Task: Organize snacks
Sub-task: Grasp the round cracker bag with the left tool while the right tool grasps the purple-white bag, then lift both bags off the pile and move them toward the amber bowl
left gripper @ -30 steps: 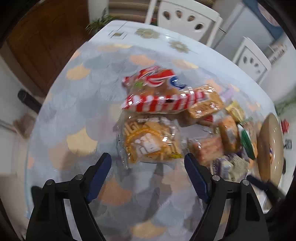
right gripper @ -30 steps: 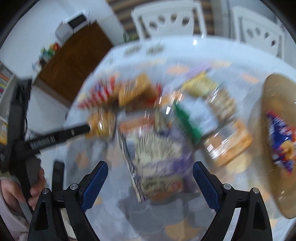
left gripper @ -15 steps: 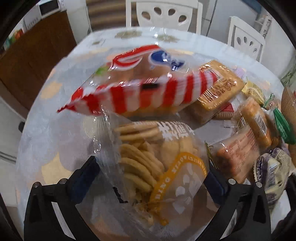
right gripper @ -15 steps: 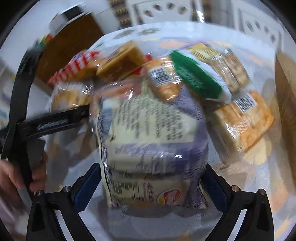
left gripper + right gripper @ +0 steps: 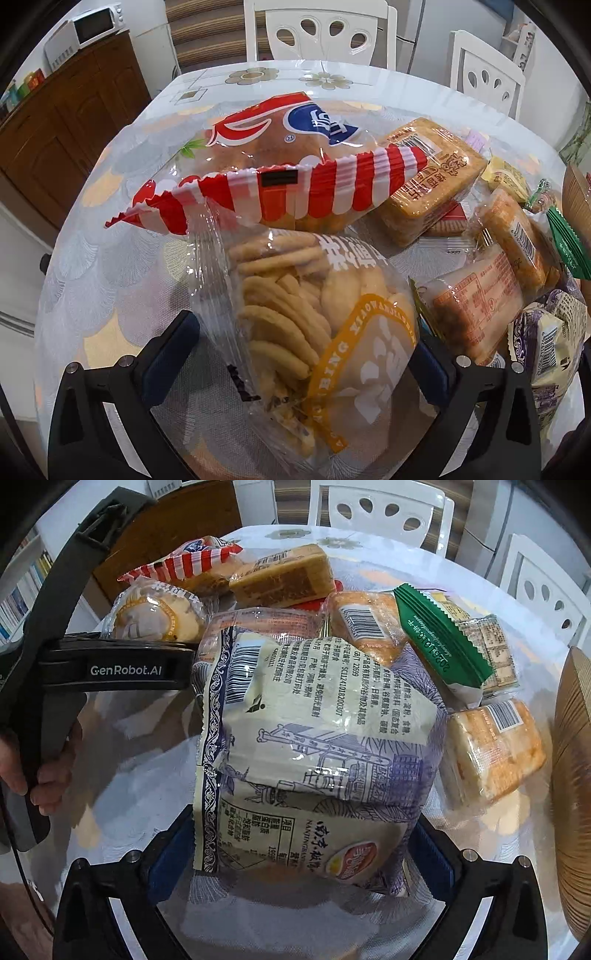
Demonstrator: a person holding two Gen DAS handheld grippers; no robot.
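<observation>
A pile of packaged snacks lies on the patterned table. My left gripper is open, its fingers on either side of a clear bag of round crackers with an orange band. A red-and-white striped bag lies just beyond it. My right gripper is open around a purple-and-cream snack bag. The cracker bag and the left gripper's arm also show in the right wrist view.
Tan biscuit packs, orange packs and a green packet crowd the pile. A brown woven basket stands at the right edge. White chairs stand behind the table, a wooden cabinet at the left.
Both grippers have moved forward and down into the pile. The cracker bag now sits between the left fingers and the purple bag between the right fingers.
</observation>
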